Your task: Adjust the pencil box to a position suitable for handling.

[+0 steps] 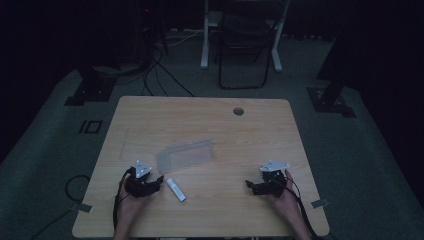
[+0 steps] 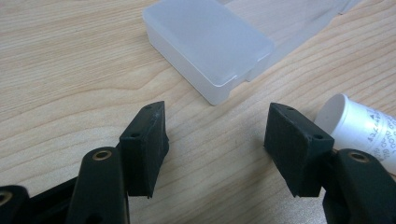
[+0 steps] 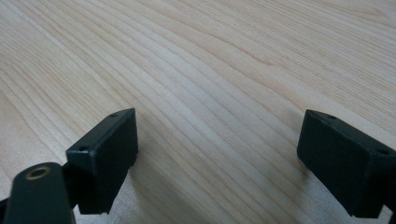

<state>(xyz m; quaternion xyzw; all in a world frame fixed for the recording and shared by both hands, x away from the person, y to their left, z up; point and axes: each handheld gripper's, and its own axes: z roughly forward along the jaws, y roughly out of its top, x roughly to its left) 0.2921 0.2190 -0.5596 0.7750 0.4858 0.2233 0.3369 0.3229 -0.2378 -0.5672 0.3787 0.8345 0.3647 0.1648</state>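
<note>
1. The white tube (image 1: 176, 189) lies flat on the table (image 1: 210, 120), just beside the left gripper (image 1: 150, 182) and on the near side of the translucent box (image 1: 186, 154), with bare wood between tube and box. In the left gripper view its capped end (image 2: 355, 122) shows just past the right-hand jaw.

2. The left gripper's jaws stand wide with nothing between them, and they rest low over the table, pointing toward the box corner (image 2: 210, 88).

3. The right gripper (image 1: 260, 186) is well apart from the box, on the side away from the tube; its jaws are also spread wide over bare wood.

4. Judged by its look, the tube is small, light and stiff, a smooth plastic cylinder with printing on the label. Being round, it would likely roll or skid if nudged from one side.

5. The safest hold is probably across its middle, jaws square to its length, so that it cannot pivot or squirt out endwise.

6. The box looks like thin frosted plastic, light and rather slick, with a lidded part nearest the tube. It would probably slide on the wood if pushed, so it may need steadying by the other gripper, taken at a side wall rather than on the flexing top.
</note>
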